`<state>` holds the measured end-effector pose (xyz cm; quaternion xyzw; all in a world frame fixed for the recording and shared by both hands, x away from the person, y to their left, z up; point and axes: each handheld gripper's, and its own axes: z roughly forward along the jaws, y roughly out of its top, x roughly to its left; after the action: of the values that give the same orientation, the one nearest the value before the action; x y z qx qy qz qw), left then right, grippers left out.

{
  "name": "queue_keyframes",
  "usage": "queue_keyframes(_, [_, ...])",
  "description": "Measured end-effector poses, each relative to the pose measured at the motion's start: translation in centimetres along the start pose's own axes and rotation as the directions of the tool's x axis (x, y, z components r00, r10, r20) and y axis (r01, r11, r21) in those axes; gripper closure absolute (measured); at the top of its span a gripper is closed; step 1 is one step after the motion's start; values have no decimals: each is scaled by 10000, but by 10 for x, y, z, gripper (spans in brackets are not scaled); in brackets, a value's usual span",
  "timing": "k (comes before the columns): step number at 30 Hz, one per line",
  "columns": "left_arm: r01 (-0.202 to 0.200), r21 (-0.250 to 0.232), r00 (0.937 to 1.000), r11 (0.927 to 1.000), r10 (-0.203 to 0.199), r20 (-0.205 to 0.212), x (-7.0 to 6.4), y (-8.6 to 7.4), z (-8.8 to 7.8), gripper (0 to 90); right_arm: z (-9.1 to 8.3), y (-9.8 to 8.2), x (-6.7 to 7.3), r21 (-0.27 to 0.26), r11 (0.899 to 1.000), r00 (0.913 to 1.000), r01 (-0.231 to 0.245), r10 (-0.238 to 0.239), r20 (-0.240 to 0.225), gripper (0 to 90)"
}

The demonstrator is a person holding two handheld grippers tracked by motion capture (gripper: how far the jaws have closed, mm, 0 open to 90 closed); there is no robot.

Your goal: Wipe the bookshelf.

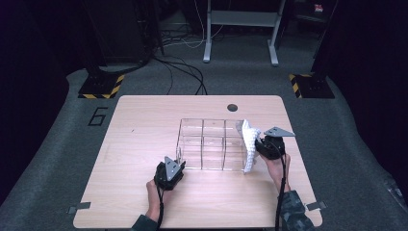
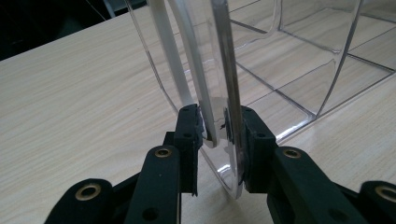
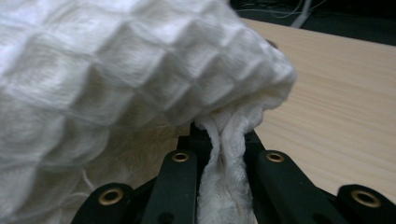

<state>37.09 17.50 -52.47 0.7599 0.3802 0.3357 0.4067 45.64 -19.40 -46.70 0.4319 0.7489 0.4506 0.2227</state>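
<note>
At frame centre, the left gripper (image 2: 218, 128) clamps the clear organizer's (image 1: 211, 143) near-left corner wall; the right gripper (image 3: 223, 140) pinches a white waffle cloth (image 1: 248, 144) beside its right end.

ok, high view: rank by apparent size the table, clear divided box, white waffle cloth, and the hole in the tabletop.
Largest to smallest, as they look in the high view:
1. table
2. clear divided box
3. white waffle cloth, bunched in the right tongs, so its full size is unclear
4. hole in the tabletop
</note>
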Motion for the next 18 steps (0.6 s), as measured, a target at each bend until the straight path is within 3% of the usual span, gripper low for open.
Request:
queue_keyframes(3, [-5,6,10000,10000,5,-14,0,0,0,724,6,0,3,281,9991,9994,309,-304,-162,825])
queue_keyframes(7, [-37,22,10000,10000,37,-30,0,0,0,725,13,-4,1,1020,9944,9992,272,-242,-306,825])
queue_keyframes(9, [-25,16,10000,10000,25,-33,-1,0,0,725,17,-7,1,1638,9854,9987,456,-416,-277,825])
queue_keyframes(12, [-33,70,10000,10000,33,-18,-1,0,0,725,19,-9,1,2097,9762,9981,559,-488,-387,825])
queue_keyframes(18, [24,70,10000,10000,-24,-21,-1,0,0,726,12,-15,4,2336,9713,9980,449,-334,-529,825])
